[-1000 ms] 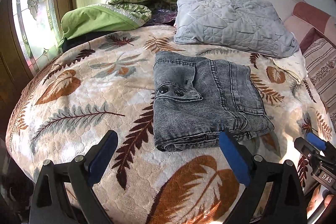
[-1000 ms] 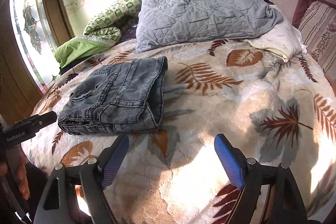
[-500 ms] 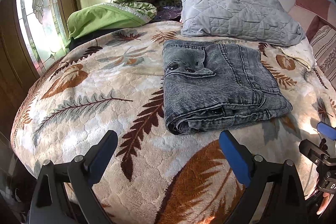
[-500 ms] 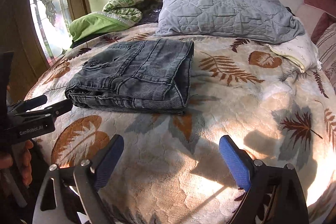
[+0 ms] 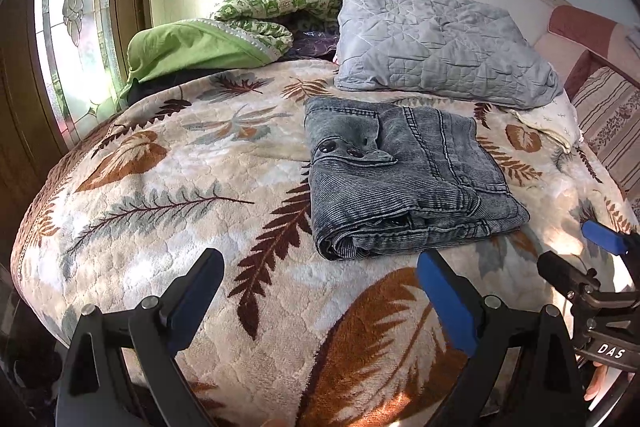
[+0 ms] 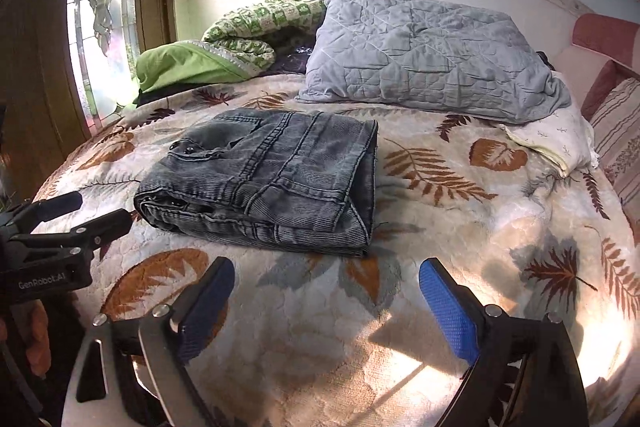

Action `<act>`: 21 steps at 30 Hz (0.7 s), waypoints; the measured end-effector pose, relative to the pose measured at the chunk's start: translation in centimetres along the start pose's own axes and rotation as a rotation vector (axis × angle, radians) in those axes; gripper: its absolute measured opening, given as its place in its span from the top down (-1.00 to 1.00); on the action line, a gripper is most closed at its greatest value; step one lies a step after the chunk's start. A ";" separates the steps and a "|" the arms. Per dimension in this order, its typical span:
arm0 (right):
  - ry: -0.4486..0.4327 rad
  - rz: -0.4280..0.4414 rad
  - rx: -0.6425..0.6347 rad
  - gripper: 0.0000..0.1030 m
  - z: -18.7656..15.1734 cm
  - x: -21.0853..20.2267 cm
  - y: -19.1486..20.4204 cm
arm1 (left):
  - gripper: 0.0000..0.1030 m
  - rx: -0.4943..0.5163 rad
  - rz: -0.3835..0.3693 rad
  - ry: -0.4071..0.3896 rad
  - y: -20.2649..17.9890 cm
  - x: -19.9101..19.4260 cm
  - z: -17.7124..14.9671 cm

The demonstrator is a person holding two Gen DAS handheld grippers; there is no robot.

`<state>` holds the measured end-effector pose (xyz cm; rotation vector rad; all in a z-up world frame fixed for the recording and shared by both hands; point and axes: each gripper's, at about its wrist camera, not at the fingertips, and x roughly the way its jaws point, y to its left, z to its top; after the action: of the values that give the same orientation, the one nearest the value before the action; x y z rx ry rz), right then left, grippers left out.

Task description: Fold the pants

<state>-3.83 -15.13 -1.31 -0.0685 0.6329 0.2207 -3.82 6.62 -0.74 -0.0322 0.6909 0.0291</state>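
Note:
The grey denim pants [image 5: 404, 175] lie folded in a compact rectangular stack on the leaf-patterned bedspread [image 5: 172, 187]; they also show in the right wrist view [image 6: 268, 183]. My left gripper [image 5: 320, 291] is open and empty, held above the bed's near edge, short of the stack. My right gripper [image 6: 324, 299] is open and empty, also near the front edge, to the right of the stack. Each gripper shows at the edge of the other's view: the right one [image 5: 580, 255] and the left one [image 6: 76, 211].
A grey quilted pillow [image 5: 436, 47] lies behind the pants. A green patterned blanket [image 5: 224, 31] is heaped at the back left by the window [image 5: 76, 27]. A white pillow [image 6: 556, 139] and striped cushions [image 6: 620, 139] sit at the right.
Both grippers have drawn back from the folded pants toward the bed's near edge and risen a little. The pants have not moved. Both stay open.

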 end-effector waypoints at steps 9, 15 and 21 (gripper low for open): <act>-0.019 0.005 -0.017 -0.85 0.2 0.1 0.6 | -0.89 -0.025 -0.034 -0.018 -0.7 -1.3 1.0; -0.045 0.020 0.031 -0.85 0.7 -0.8 -0.4 | -0.89 -0.011 -0.012 -0.007 -1.5 -1.1 1.2; -0.037 0.012 0.074 -0.85 1.4 -1.3 -1.5 | -0.89 0.006 0.007 0.007 -2.2 -0.8 1.1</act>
<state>-3.74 -16.63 0.60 0.0105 0.6041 0.2094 -3.62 4.43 0.64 -0.0237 0.6982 0.0340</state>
